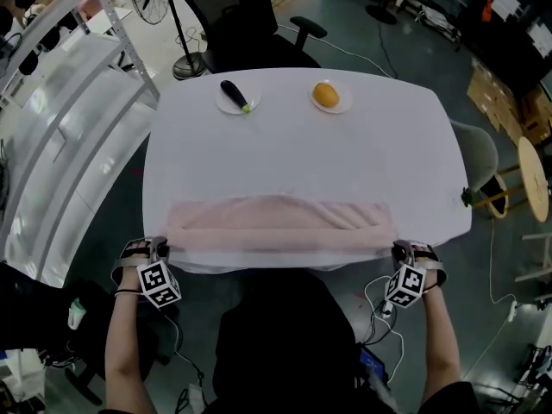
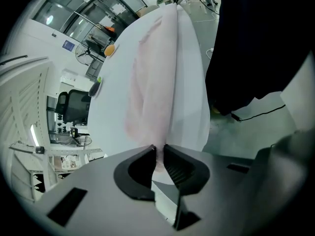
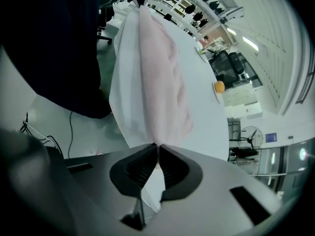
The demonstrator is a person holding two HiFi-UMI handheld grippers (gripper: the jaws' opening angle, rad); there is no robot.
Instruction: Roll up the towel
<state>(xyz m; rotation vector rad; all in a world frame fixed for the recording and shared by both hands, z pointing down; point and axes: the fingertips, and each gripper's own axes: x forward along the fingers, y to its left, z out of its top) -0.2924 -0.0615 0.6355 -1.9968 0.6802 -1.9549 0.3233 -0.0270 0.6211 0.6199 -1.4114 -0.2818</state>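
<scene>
Left gripper (image 2: 158,150) and right gripper (image 3: 157,149) both have jaws pinched nearly shut on the end corners of the towel (image 1: 280,224) stretched between them along the counter (image 1: 293,153), so first turn's probably next: carry both ends forward evenly.

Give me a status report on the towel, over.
Left gripper, right gripper: both shut on towel ends. Towel folded over along near edge. Eggplant, orange far off.

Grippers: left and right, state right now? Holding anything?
Left gripper: closed on the left end of the pink towel.
Right gripper: closed on the towel's right end.
</scene>
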